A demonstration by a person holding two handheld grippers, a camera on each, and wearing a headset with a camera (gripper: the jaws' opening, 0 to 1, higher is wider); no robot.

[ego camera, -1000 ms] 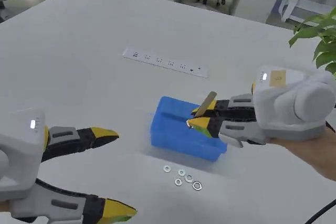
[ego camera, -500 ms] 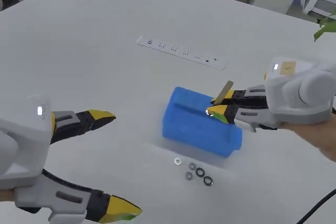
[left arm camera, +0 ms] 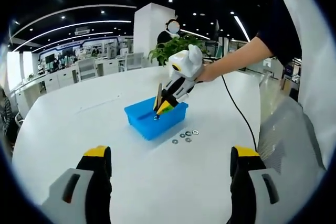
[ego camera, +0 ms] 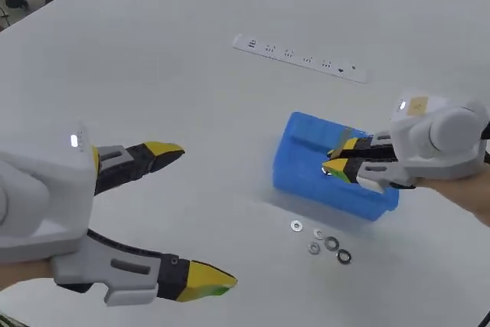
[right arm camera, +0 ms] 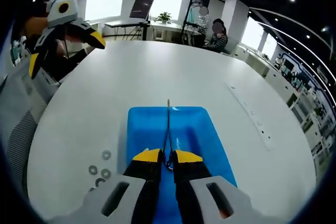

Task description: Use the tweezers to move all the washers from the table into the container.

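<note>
White tabletop (ego camera: 153, 51) carries a blue bin (ego camera: 337, 203), with a power strip (ego camera: 302, 59) lying beyond it. Four washers (ego camera: 329, 244) sit on the tabletop just beside the bin's near wall, outside it. Right gripper (ego camera: 334, 160) hangs over the bin, jaws pinched on the tweezers (right arm camera: 168, 124), which run forward above the bin's floor. Whether the tweezers' tips hold anything I cannot tell. Left gripper (ego camera: 205, 217) hovers well apart from the bin, jaws spread wide.
</note>
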